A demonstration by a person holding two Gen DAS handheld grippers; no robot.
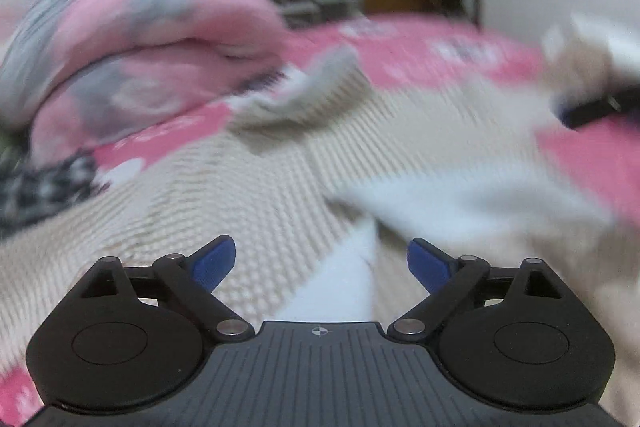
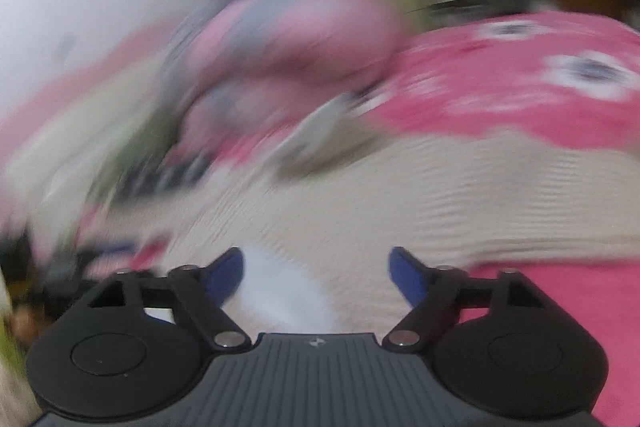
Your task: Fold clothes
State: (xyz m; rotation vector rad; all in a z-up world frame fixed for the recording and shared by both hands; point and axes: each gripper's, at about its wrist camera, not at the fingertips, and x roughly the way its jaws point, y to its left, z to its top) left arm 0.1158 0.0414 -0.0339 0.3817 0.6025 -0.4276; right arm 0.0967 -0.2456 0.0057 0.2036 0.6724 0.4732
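Your left gripper [image 1: 321, 265] is spread wide with nothing between its blue fingertips [image 1: 214, 263], hanging over the cream ribbed garment [image 1: 240, 187] that lies across the pink bedsheet [image 1: 420, 59]; a white patch of that garment sits just ahead at 12 o'clock. Your right gripper [image 2: 318, 273] is also spread wide and empty, over the same garment, which fills its view from 12 to 3 o'clock. A rumpled pink and grey blanket [image 1: 152, 43] is heaped at 10 o'clock; both views are motion-blurred.
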